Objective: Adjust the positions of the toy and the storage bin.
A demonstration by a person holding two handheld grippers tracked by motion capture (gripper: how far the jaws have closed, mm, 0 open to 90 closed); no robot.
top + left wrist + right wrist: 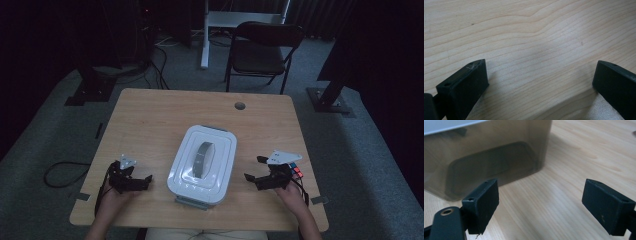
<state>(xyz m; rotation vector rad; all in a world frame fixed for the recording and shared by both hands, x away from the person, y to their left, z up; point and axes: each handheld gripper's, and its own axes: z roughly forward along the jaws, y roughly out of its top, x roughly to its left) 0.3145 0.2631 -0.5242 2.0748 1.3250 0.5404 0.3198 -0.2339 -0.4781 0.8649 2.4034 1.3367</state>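
A white lidded box (202, 165) with a grey handle on its lid stands in the middle of the wooden table (165, 112), nearer the front edge. To its left my left gripper (146, 181) rests low over the wood, open, with bare table (539, 50) between its jaws. My right gripper (254, 169) sits to the right of the box, open, its jaws turned toward the box. In the right gripper view the box's translucent grey side wall (491, 157) stands close ahead at the left, and my right gripper (540, 205) has nothing between its jaws.
A round hole (240, 105) pierces the table near its far edge. A black folding chair (262, 50) stands behind the table, with dark stands and cables on the grey floor to both sides. Bare wood lies all around the box.
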